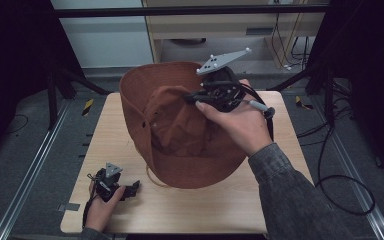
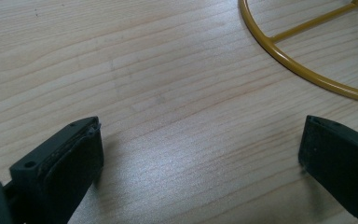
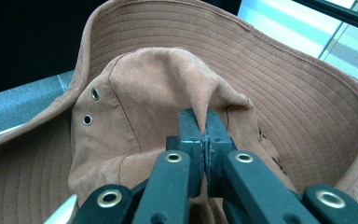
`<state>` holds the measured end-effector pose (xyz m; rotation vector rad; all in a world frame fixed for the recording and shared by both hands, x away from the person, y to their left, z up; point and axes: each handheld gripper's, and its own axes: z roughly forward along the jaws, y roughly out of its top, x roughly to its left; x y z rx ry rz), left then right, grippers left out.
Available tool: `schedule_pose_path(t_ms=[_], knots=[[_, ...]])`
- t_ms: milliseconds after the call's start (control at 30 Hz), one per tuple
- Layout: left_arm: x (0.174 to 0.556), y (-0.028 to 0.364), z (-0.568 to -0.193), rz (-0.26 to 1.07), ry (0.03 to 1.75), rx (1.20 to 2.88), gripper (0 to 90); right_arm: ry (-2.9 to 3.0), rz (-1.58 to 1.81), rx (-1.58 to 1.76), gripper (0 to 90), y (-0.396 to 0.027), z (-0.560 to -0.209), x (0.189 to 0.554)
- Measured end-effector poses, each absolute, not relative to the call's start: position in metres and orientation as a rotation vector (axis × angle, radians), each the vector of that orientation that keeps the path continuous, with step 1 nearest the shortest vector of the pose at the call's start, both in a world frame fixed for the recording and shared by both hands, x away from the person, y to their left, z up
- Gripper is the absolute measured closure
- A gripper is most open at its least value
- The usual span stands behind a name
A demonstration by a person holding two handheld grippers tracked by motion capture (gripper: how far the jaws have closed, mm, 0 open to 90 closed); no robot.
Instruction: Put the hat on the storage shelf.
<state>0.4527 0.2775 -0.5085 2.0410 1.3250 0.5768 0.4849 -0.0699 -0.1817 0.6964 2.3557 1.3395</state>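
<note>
A brown wide-brimmed hat (image 1: 180, 130) is held up over the middle of the table, its brim tilted toward the camera. My right gripper (image 1: 192, 97) is shut on a pinch of the hat's crown fabric (image 3: 186, 88), and the cloth folds up around the jaws; two metal eyelets (image 3: 91, 106) show on the crown's side. My left gripper (image 1: 134, 187) rests low at the table's front left, open, with bare wood between its jaws. A thin yellow wire ring (image 2: 298, 60) lies on the table just beyond it, partly under the hat (image 1: 155, 177).
The light wooden table (image 1: 220, 205) stands between metal rails on a grey floor. A pale cabinet (image 1: 220, 25) stands behind it. Black cables (image 1: 340, 175) loop on the floor at the right.
</note>
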Motion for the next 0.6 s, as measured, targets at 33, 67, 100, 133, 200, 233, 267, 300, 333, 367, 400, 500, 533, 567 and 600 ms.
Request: schedule_pose_path(t_ms=[33, 67, 100, 133, 200, 233, 267, 300, 333, 367, 400, 500, 533, 567, 600], knots=[[0.453, 0.278, -0.508, 0.577, 1.325, 2.041, 0.0, 2.355, 1.342, 0.695, 89.2, -0.068, -0.182, 0.485], [0.453, 0.278, -0.508, 0.577, 1.325, 2.041, 0.0, 2.353, 1.345, 0.696, 89.1, -0.067, -0.182, 0.486], [0.453, 0.278, -0.508, 0.576, 1.325, 2.041, 0.0, 2.352, 1.351, 0.696, 89.1, -0.066, -0.183, 0.486], [0.453, 0.277, -0.509, 0.575, 1.325, 2.040, 0.0, 2.352, 1.352, 0.693, 89.1, -0.064, -0.183, 0.486], [0.453, 0.277, -0.509, 0.576, 1.325, 2.040, 0.0, 2.348, 1.355, 0.695, 89.1, -0.061, -0.184, 0.486], [0.453, 0.277, -0.508, 0.576, 1.325, 2.041, 0.0, 2.346, 1.355, 0.693, 89.2, -0.059, -0.185, 0.487], [0.453, 0.278, -0.508, 0.576, 1.324, 2.042, 0.0, 2.343, 1.355, 0.689, 89.1, -0.057, -0.186, 0.487], [0.453, 0.278, -0.508, 0.576, 1.324, 2.042, 0.0, 2.344, 1.354, 0.688, 89.1, -0.055, -0.187, 0.487], [0.453, 0.277, -0.508, 0.576, 1.325, 2.041, 0.0, 2.344, 1.354, 0.686, 89.1, -0.053, -0.188, 0.487], [0.453, 0.277, -0.509, 0.575, 1.326, 2.039, 0.0, 2.342, 1.354, 0.685, 89.1, -0.052, -0.189, 0.488], [0.453, 0.277, -0.509, 0.575, 1.326, 2.038, 0.0, 2.344, 1.354, 0.684, 89.1, -0.049, -0.190, 0.488], [0.453, 0.277, -0.508, 0.577, 1.325, 2.041, 0.0, 2.346, 1.357, 0.681, 89.1, -0.043, -0.192, 0.488], [0.453, 0.277, -0.508, 0.577, 1.325, 2.040, 0.0, 2.346, 1.357, 0.681, 89.1, -0.043, -0.192, 0.488], [0.453, 0.277, -0.509, 0.576, 1.326, 2.039, 0.0, 2.347, 1.359, 0.683, 89.1, -0.041, -0.192, 0.488], [0.453, 0.277, -0.509, 0.576, 1.326, 2.038, 0.0, 2.346, 1.356, 0.681, 89.0, -0.040, -0.193, 0.489]])
